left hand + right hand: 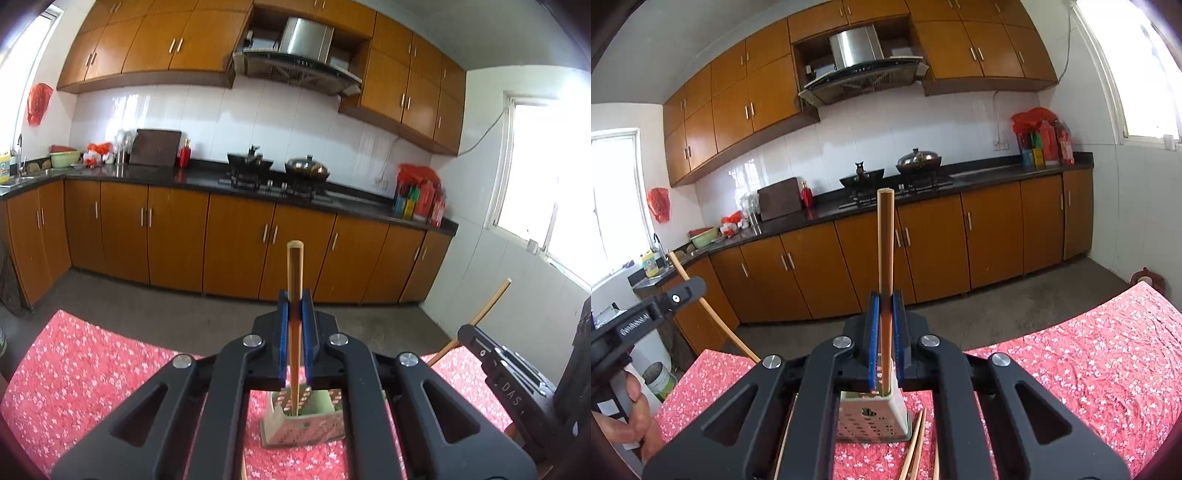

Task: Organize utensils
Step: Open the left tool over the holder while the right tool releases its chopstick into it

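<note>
Left gripper: the left gripper (295,306) has its blue pads clamped on a wooden chopstick (295,269), which stands upright between them, its top well above the fingertips.
Right gripper: the right gripper (885,308) is likewise clamped on a second chopstick (885,236), also upright.
Holder: a pale perforated utensil holder (306,421) stands on the worktop (92,369), which wears a red flowered cloth; seen from the left wrist, the lower end of the held chopstick reaches into its open top.
Holder from the right: the same holder (873,417) sits just below the right gripper's pads (the stick's lower end meets its rim, though I cannot tell how deep it goes).
Loose chopsticks: several chopsticks (916,443) lie on the cloth beside the holder.
Person: a hand (631,417) grips the left tool's handle at the edge of the right-wrist view.
</note>
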Action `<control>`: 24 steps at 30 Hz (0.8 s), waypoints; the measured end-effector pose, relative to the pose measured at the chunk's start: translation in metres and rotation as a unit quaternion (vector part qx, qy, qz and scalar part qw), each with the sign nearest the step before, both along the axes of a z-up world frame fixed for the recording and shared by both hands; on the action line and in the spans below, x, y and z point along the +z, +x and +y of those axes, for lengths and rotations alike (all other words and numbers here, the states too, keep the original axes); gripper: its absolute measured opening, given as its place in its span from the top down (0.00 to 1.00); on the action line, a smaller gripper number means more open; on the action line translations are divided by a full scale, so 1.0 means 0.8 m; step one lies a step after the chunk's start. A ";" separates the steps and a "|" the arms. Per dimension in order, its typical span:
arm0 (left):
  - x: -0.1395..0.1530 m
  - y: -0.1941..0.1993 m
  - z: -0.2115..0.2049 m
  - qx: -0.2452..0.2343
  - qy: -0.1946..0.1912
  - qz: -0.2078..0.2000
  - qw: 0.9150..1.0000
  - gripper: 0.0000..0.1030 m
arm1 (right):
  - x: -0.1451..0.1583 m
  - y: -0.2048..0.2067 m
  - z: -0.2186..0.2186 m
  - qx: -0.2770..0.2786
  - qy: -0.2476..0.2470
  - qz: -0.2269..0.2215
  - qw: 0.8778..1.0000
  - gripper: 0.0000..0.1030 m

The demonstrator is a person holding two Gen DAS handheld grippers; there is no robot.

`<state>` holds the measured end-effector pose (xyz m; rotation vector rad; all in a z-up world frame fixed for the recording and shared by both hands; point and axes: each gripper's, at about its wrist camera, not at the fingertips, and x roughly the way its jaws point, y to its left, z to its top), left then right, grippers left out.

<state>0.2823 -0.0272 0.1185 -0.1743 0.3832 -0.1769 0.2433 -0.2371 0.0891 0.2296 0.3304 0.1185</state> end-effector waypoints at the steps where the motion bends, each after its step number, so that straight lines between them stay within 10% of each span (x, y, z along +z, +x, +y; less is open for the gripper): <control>1: -0.004 -0.001 0.003 0.000 0.000 0.003 1.000 0.92 | -0.001 -0.001 0.001 0.001 -0.001 0.002 1.000 0.92; 17: 0.010 -0.069 0.075 0.038 -0.026 -0.006 0.999 0.70 | 0.026 -0.057 -0.040 -0.039 0.013 -0.012 0.999 0.71; 24: -0.079 -0.096 0.137 0.108 0.001 0.102 0.989 0.65 | -0.076 -0.062 -0.082 -0.078 0.006 0.120 0.990 0.71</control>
